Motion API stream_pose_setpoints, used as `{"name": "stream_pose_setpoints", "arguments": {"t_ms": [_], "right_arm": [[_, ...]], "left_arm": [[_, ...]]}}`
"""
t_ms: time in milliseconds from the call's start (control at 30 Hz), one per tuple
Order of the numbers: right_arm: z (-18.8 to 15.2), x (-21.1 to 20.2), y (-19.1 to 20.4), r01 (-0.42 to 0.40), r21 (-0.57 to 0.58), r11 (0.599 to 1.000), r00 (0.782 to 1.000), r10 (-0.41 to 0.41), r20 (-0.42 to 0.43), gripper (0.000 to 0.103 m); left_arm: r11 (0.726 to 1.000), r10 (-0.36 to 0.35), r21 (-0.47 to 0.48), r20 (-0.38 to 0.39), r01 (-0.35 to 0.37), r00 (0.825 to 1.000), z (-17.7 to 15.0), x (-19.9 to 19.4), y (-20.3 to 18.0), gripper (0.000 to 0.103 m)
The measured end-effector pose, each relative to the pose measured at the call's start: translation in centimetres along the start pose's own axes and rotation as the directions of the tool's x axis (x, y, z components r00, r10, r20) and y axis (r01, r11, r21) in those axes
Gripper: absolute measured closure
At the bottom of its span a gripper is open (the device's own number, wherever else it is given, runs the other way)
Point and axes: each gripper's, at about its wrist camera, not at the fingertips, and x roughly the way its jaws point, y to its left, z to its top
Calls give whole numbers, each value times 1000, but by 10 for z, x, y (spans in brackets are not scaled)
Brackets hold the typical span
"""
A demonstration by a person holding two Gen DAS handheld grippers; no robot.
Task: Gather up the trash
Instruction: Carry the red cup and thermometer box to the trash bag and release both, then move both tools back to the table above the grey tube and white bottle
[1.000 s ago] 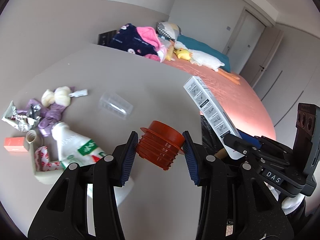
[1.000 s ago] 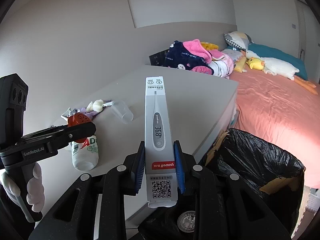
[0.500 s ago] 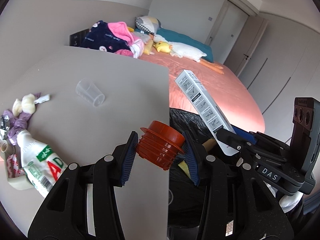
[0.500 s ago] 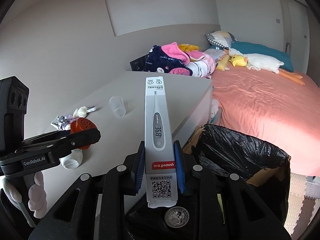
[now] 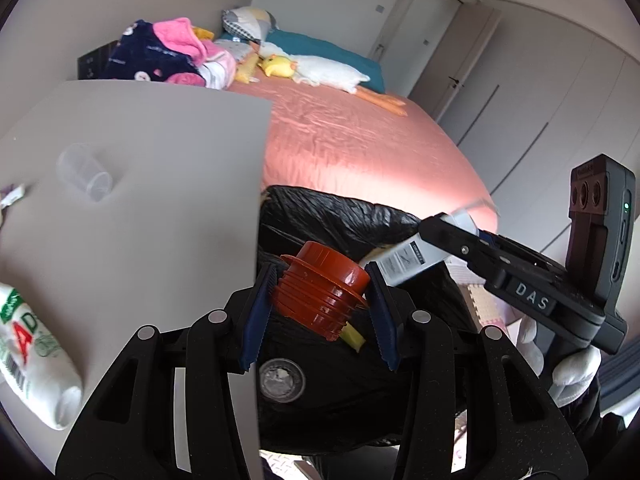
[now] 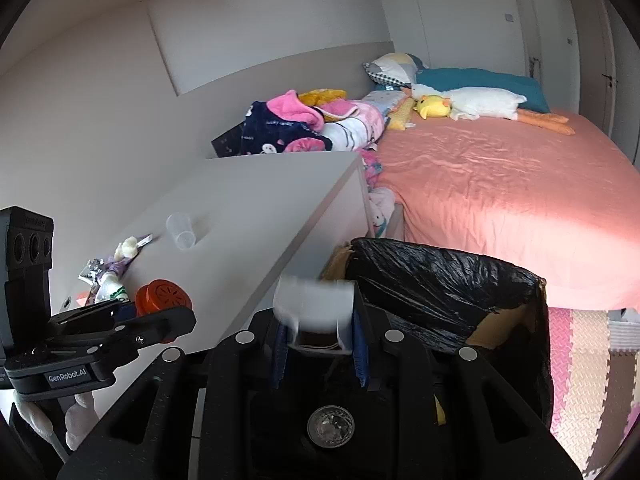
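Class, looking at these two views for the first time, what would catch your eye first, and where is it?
First, the red ribbed cap clamped in the left hand-held gripper, above the black bin bag beside the grey table. Next, the white box pinched in the right hand-held gripper. Behind lies the pink bed.

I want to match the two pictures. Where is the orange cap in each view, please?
Left wrist view: the orange cap is at lower centre, clamped in the left gripper, over the black bag.
Right wrist view: the cap is at lower left, in the left gripper seen from the side, beside the table edge.
Shared landmark: the clear cup lying on the table.
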Motion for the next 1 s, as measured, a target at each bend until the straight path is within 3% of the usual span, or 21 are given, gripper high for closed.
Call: {"name": "stream_pose_setpoints", "arguments": {"t_ms": [67,100,167,200,233,367,700,1000], "right_arm": [[-1,-3,-9,44,21,999,999,-44,10,75],[0,-3,-12,90,24,996,996,-91,12,75],[-1,-6,-20,174,28,984,984,-175,28,62],[-1,-10,-24,193,36,981,980,-194,45,41],[-2,-12,-26,199,41,979,978,-201,60,37],[1,-16,-35,204,67,977,976,-209,65,37],[2,-13,-27,137,75,988,989,-141,52,36],[4,-1,14,68,-2,998,997,-68,41,33]], "left_arm": [[999,-43,-3,-38,43,998,0,9,-3,55],[998,-59,-8,-57,58,997,0,12,-4,35],[997,-77,-24,-69,75,995,1,16,-6,10],[996,-85,-21,-61,83,995,1,16,-8,10],[996,-86,-13,-60,86,994,1,15,-11,10],[996,-87,2,-62,87,994,0,14,-13,10],[997,-80,-2,-32,80,996,-3,2,-8,10],[999,13,-37,15,-12,1000,-10,-23,16,10]]}}
